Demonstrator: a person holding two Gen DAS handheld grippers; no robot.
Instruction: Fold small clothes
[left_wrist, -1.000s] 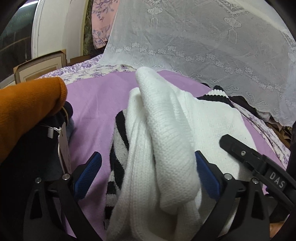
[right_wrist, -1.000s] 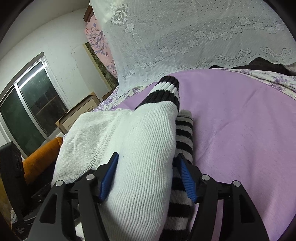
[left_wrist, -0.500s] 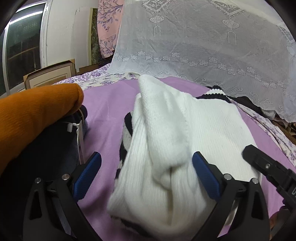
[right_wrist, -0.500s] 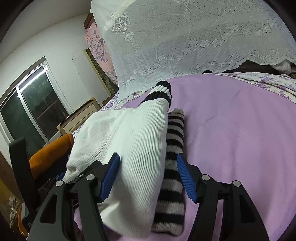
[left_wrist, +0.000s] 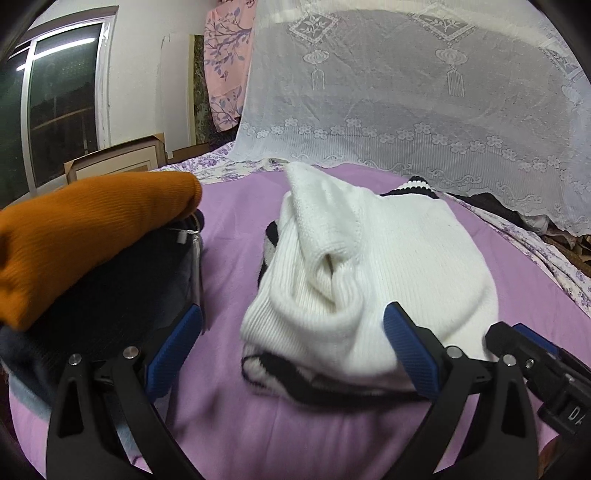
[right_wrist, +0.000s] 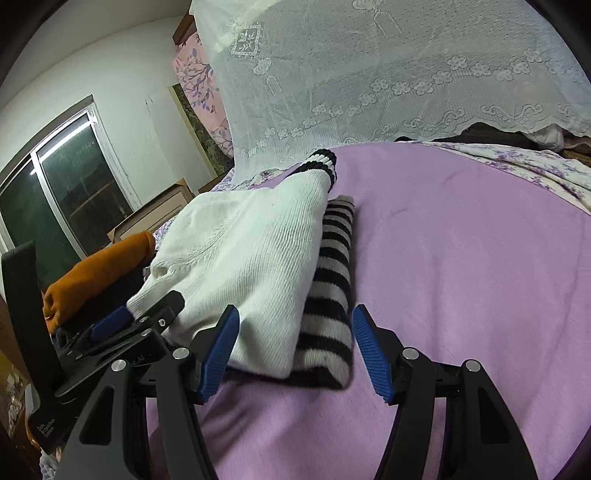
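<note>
— What did you have on the left wrist feed?

— My left claw (left_wrist: 293, 349) stood wide, holding nothing. The white sweater (left_wrist: 373, 273) lay bundled on the purple bedspread (left_wrist: 229, 236), just ahead of the blue pads (left_wrist: 408, 350); the right pad sat at the sweater's near edge, though I couldn't tell whether it touched. Black and white stripes showed along the underside of the bundle. To my left there was a stack of other clothes, an orange knit (left_wrist: 88, 229) lying on top of a dark garment (left_wrist: 122, 291).

— And the right side?

— My right claw (right_wrist: 295, 354) was wide too, gripping nothing, with the near end of the sweater (right_wrist: 251, 266) lying between its pads and slightly ahead. The striped part (right_wrist: 330, 295) stuck out from under the white layer on the right. A black-and-white cuff (right_wrist: 323, 162) poked up at the far end. My left claw (right_wrist: 122, 325) was visible at the sweater's left corner.

— Anything behind it?

— A white lace curtain (right_wrist: 369, 74) hung over the far end of the bed, and a window (right_wrist: 62, 184) was on the left wall.
</note>
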